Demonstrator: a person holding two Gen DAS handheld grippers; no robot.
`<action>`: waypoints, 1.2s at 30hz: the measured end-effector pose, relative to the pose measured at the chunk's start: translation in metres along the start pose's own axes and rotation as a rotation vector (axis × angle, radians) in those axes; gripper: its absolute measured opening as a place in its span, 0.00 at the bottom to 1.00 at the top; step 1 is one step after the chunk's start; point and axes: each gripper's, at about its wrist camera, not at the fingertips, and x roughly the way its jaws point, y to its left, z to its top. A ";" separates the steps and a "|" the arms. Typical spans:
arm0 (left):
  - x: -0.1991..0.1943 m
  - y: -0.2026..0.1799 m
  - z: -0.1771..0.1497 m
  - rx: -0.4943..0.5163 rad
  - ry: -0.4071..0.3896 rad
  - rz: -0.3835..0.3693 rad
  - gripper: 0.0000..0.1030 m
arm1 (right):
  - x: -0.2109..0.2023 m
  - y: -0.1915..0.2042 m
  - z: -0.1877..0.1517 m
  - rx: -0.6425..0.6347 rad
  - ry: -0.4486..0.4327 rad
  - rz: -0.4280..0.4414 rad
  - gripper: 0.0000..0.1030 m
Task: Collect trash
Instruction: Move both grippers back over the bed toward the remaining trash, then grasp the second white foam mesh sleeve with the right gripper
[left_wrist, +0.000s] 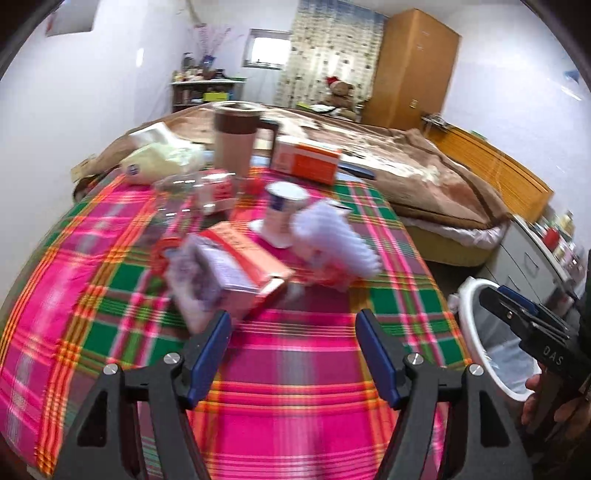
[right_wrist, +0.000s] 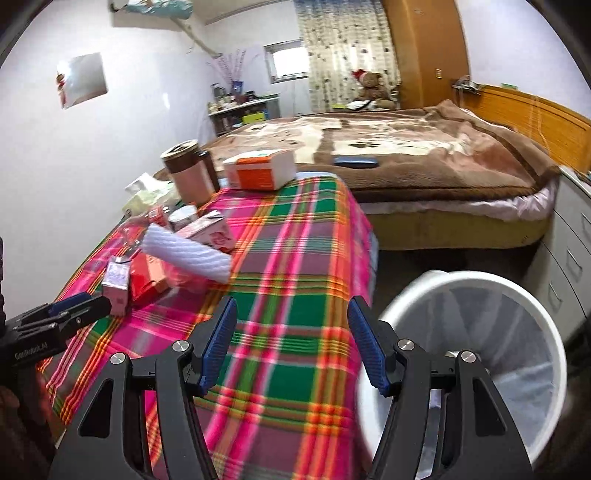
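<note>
Trash is piled on the plaid tablecloth (left_wrist: 295, 350): a pink and white carton (left_wrist: 240, 266), a crumpled white foam sheet (left_wrist: 332, 236), a white paper cup (left_wrist: 282, 210) and a clear plastic bottle (left_wrist: 177, 199). My left gripper (left_wrist: 293, 321) stands open and empty just short of the carton. In the right wrist view my right gripper (right_wrist: 291, 310) is open with nothing between its fingers, over the table's right edge beside the white lined trash bin (right_wrist: 443, 275). The same view shows the foam sheet (right_wrist: 188, 254), a small carton (right_wrist: 118, 288) and the left gripper (right_wrist: 92, 308) next to it.
A brown mug (left_wrist: 236, 140), an orange and white box (left_wrist: 306, 158) and a pale plastic bag (left_wrist: 162, 162) stand at the table's far end. A bed with a brown blanket (right_wrist: 406, 147) lies beyond. Grey drawers (right_wrist: 569, 251) stand behind the bin.
</note>
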 end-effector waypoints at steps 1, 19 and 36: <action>0.000 0.005 0.001 -0.006 -0.003 0.008 0.70 | 0.003 0.004 0.001 -0.009 0.002 0.011 0.62; 0.044 0.059 0.018 -0.156 0.048 0.031 0.75 | 0.067 0.054 0.026 -0.154 0.080 0.125 0.62; 0.063 0.082 0.010 -0.113 0.151 0.087 0.75 | 0.097 0.077 0.041 -0.259 0.125 0.287 0.62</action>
